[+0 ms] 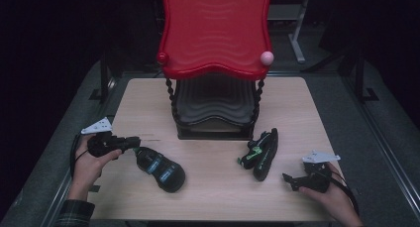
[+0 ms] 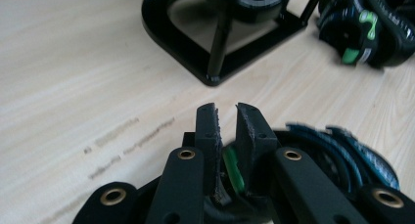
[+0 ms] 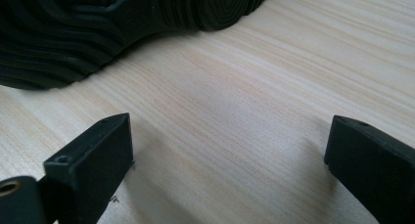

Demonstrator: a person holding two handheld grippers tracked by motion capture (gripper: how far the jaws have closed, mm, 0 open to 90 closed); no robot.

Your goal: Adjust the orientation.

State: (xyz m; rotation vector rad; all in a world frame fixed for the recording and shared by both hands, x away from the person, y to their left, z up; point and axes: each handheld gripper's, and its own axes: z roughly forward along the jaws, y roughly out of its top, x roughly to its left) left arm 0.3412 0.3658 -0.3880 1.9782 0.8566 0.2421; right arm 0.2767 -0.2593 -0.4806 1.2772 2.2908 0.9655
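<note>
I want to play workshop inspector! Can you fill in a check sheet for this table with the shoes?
Surface: light wooden table, with faint scuff marks.
Job's things: two black shoes. The left shoe lies at the left gripper. The right shoe lies on its side by the shoe rack, which has a red top shelf and a pink knob.
Clutter: nothing seen.
Grippers: the left gripper has its jaws nearly shut, with a green tab of the left shoe between them; whether they pinch it is unclear. The right gripper is open over bare table.
Cables: one trails from each gripper.
Surroundings: dark room, metal stand behind.
</note>
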